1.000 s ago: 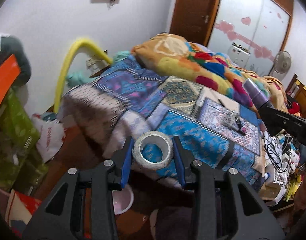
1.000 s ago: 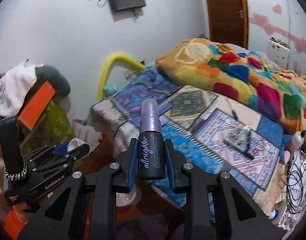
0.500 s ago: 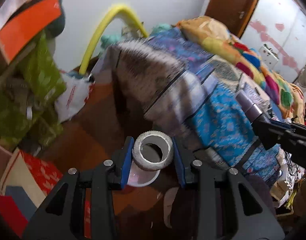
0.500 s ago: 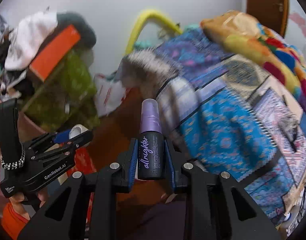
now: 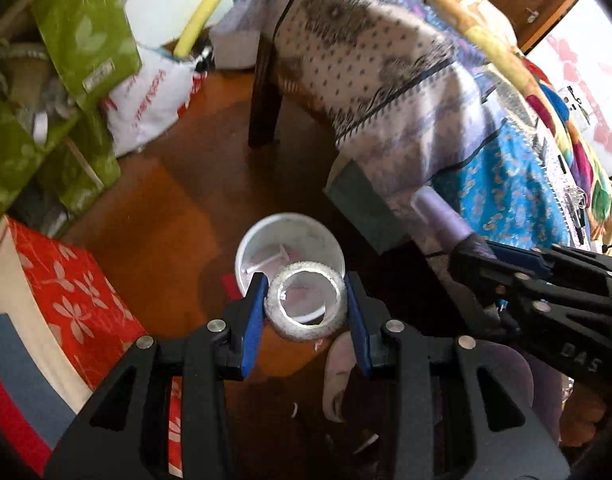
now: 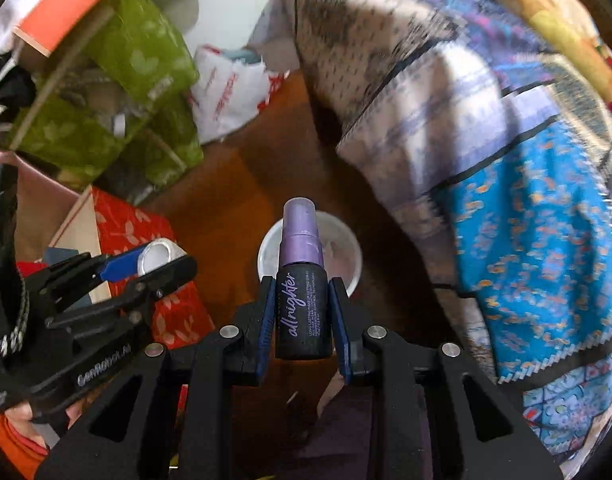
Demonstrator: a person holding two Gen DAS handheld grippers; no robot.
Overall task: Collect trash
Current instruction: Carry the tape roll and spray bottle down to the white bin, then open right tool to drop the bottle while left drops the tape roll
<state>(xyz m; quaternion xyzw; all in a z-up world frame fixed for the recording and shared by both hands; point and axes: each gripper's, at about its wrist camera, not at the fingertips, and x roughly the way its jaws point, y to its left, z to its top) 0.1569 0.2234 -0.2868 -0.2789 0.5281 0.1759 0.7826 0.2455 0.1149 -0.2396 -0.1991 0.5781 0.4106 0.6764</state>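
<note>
Cluttered bedroom floor of dark brown wood (image 5: 178, 184) is filling both views, with one bed draped in patterned blue-and-white blankets (image 5: 405, 80) crowding the right side and green bags (image 6: 138, 80), one white plastic bag (image 5: 146, 96) and one red floral box (image 5: 78, 300) lining the left. One small white bin (image 5: 266, 240) is standing on the floor between them, just beside the bed's corner, and both hand-held tools are angling steeply down toward it, apparently so their loads can drop inside. Two pieces of trash are being carried, one in each tool. Left gripper (image 5: 305, 312) is pinching one pale tape roll (image 5: 306, 332) across its width, its blue pads pressing either side, directly above the bin's near rim. Right gripper (image 6: 303, 322) is clamping one dark spray bottle (image 6: 304, 316) by its body, purple cap (image 6: 300, 236) pointing ahead over the bin's mouth. A few thin scraps are already lying inside the bin; what they are is unclear. Neither item is yet dropped.
</note>
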